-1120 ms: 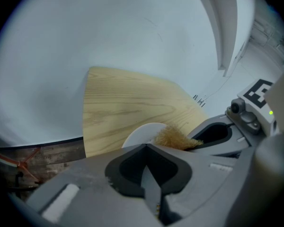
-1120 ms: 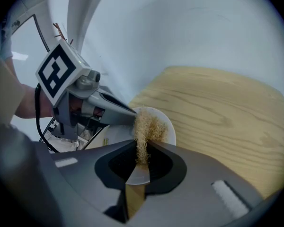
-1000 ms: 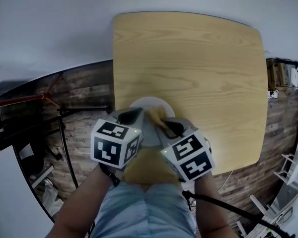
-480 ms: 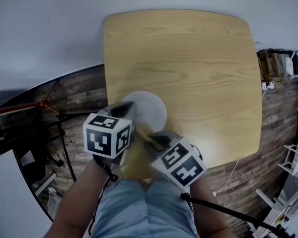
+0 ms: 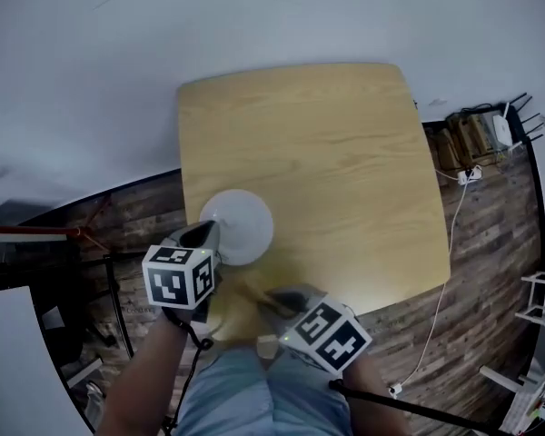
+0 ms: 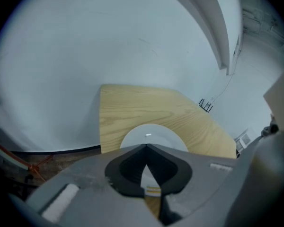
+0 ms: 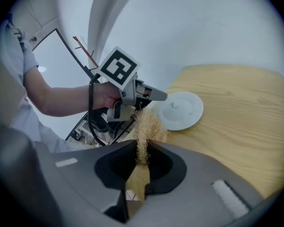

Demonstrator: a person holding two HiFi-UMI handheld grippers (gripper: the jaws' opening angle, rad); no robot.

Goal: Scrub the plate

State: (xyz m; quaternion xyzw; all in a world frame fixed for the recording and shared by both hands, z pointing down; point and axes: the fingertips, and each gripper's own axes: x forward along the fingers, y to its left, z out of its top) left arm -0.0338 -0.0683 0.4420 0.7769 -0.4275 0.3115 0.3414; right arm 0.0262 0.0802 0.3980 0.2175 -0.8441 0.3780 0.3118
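A white plate (image 5: 239,228) lies near the front left corner of the wooden table (image 5: 327,153). My left gripper (image 5: 206,235) is shut on the plate's left rim. In the left gripper view the jaws (image 6: 145,148) meet at their tips, with the plate (image 6: 154,134) just beyond. My right gripper (image 5: 272,300) hovers by the table's near edge, apart from the plate. It is shut on a tan fibrous scrubber (image 7: 146,124), which sticks up between its jaws (image 7: 141,161). The right gripper view also shows the left gripper (image 7: 156,95) at the plate's (image 7: 182,110) edge.
The table stands against a white wall. On the wooden floor at the right lie cables and a power strip (image 5: 477,173). Black stand legs (image 5: 118,284) are at the left. The person's jeans (image 5: 254,398) fill the bottom.
My right gripper has drawn back off the plate toward the table's near edge, taking the scrubber with it. The left gripper stays at the plate's rim.
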